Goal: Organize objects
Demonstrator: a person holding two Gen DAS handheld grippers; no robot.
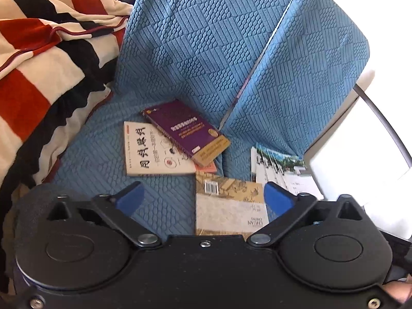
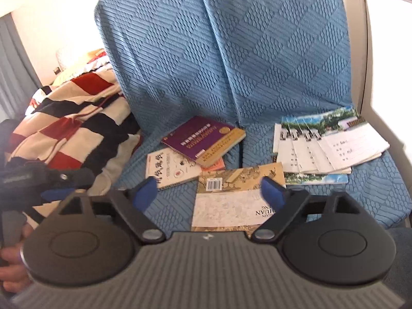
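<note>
My left gripper [image 1: 203, 198] has its jaws wide open, and so does my right gripper [image 2: 208, 193]. Nothing sits between the jaws.

In the lower middle of the left view, bare blue seat [image 1: 164, 200] lies in front of me, so I can reach in there. The tan book [image 1: 229, 206] lies flat just to the right of that gap. Higher up, the purple book [image 1: 185, 131] rests on the white book [image 1: 152, 152].

The striped blanket [image 1: 43, 59] piles up on the left. The seat back [image 1: 206, 38] rises like a wall behind. The thin booklets [image 2: 327, 146] fill the right side.
</note>
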